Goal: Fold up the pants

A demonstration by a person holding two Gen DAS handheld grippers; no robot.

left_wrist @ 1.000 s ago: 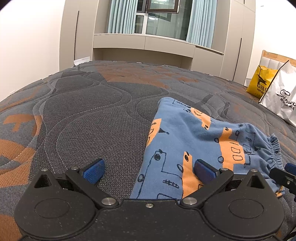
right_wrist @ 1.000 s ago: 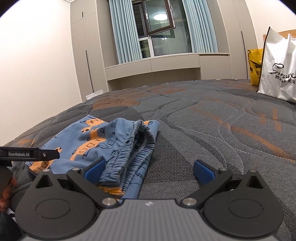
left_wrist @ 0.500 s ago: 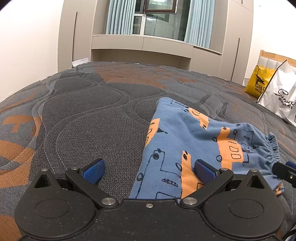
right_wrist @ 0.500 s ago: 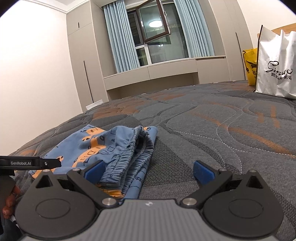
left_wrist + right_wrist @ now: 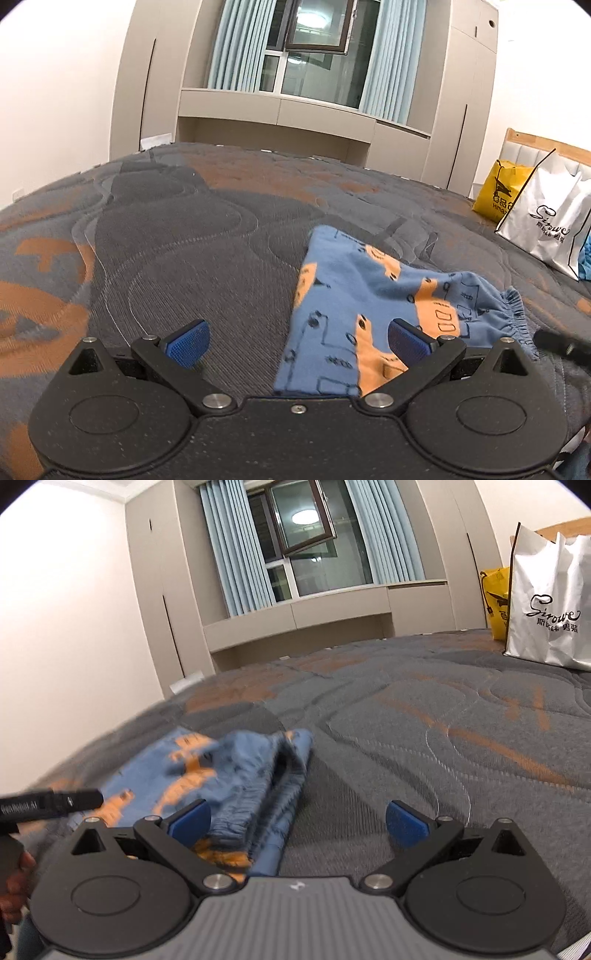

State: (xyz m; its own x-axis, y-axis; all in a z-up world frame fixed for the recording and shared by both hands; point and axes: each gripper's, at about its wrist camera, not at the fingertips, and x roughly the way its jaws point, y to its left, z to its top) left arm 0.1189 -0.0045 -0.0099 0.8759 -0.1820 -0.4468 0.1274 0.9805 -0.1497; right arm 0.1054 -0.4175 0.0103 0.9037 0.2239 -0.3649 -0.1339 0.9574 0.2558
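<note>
Both cams pitched up vs 1 s ago: more window and ceiling light in frame, the bed sits lower. Right wrist view is now motion-blurred. Pants haven't moved on the bed; fingers on both sides same gap as before.

Pants: blue kids' pair with orange vehicle print, folded, lying flat on the quilted grey-orange mattress. Elastic waistband at the right end in the left view; in the right view the waistband layers bunch toward the camera.

Room: beige built-in wardrobes, window with light-blue curtains, white shopping bag and yellow bag standing on the bed by the headboard.

Left gripper: fingers spread wide, nothing pinched. Right blue pad is over the pants' near edge, left pad over bare mattress.

Right gripper: fingers spread wide, empty. Left pad is right at the waistband fold, contact can't be judged through the blur; right pad over bare mattress. Left gripper's body pokes in at that view's left edge.
</note>
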